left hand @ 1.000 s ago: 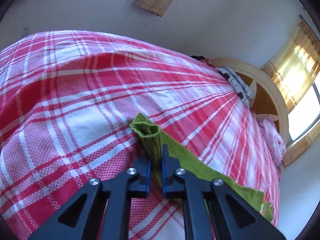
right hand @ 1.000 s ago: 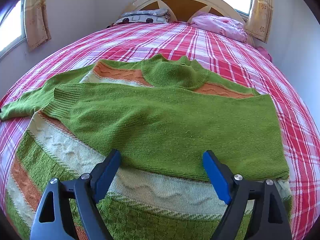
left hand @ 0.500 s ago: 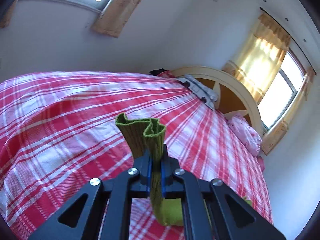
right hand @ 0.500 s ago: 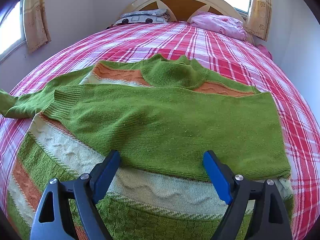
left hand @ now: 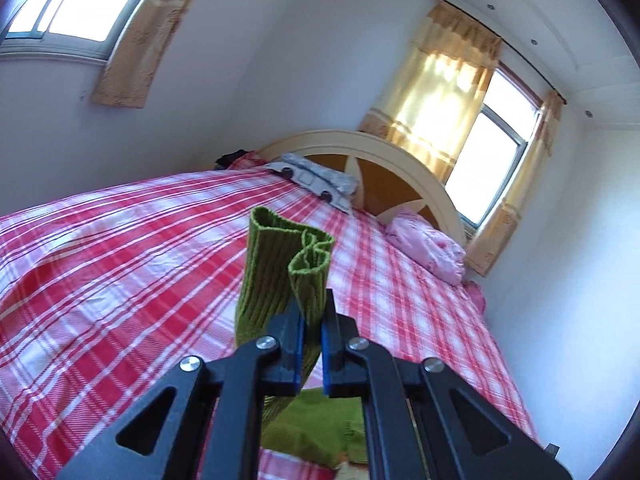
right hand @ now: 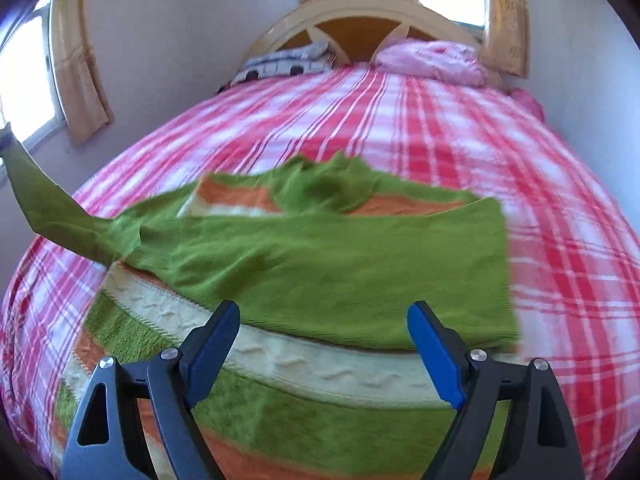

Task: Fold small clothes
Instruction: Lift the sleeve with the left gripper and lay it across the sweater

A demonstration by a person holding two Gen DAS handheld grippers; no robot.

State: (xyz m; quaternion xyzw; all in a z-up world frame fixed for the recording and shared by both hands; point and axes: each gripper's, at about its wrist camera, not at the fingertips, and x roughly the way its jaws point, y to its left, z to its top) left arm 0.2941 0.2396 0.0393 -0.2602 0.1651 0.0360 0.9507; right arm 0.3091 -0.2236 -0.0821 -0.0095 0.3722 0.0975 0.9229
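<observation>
A small green sweater [right hand: 320, 264] with cream and orange stripes lies on the red plaid bed [right hand: 460, 128], its right sleeve folded across the chest. My left gripper [left hand: 311, 320] is shut on the ribbed green cuff [left hand: 288, 264] of the left sleeve and holds it high above the bed. In the right wrist view that sleeve [right hand: 44, 200] stretches up to the far left. My right gripper [right hand: 324, 344] is open and empty, above the sweater's lower part.
A cream and wood headboard [right hand: 360, 20] stands at the far end with a pink bundle [right hand: 432, 58] and a grey patterned cloth [right hand: 288, 62] before it. Curtained windows [left hand: 492, 148] are behind and to the left. A wall runs along the bed's right side.
My left gripper has lifted the sleeve cuff off the bed and raised it high. My right gripper has pulled back and up a little, still open.
</observation>
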